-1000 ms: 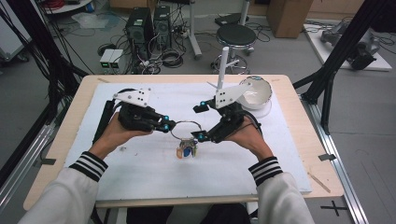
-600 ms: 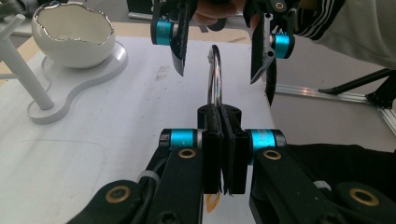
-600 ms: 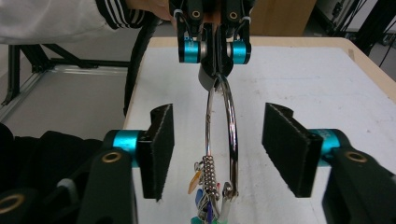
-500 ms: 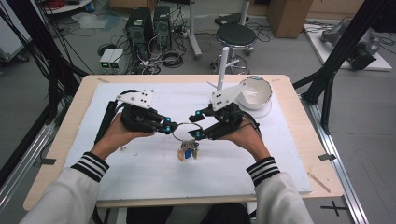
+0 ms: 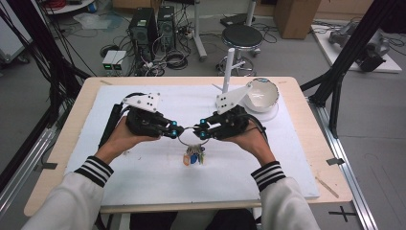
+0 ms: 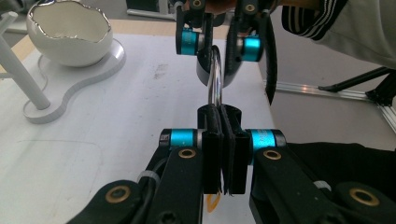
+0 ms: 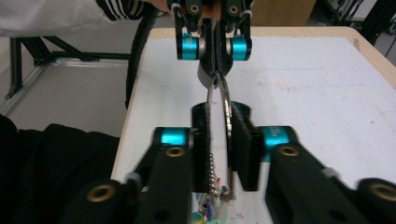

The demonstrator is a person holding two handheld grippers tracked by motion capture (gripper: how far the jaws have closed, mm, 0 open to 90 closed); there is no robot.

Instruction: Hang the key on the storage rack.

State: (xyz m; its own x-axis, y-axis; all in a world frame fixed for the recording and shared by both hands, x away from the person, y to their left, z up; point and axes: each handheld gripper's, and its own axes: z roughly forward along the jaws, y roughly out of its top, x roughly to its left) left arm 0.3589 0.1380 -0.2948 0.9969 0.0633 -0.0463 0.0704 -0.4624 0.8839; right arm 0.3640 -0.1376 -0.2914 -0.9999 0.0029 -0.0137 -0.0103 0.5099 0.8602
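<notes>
A metal key ring (image 5: 188,139) hangs over the white mat, with a bunch of small coloured charms (image 5: 194,157) dangling under it. My left gripper (image 5: 179,130) comes from the left and is shut on the ring's left side. In the left gripper view the ring (image 6: 215,88) runs from the closed pads (image 6: 223,116) to the other gripper (image 6: 215,70). My right gripper (image 5: 197,132) faces it from the right. Its jaws have just been closing, and their pads (image 7: 219,116) now press on the ring (image 7: 227,100). The left gripper (image 7: 214,74) is opposite it.
A white eggshell-shaped bowl (image 5: 261,93) sits on a flat white stand with an upright post (image 5: 229,67) at the back right of the mat (image 5: 143,182). The wooden table edge (image 5: 330,158) runs along the right. Black frame poles stand on both sides.
The right gripper's jaws, open beside the ring a second ago, have closed onto it. Both hands have kept their places and the left grip is unchanged.
</notes>
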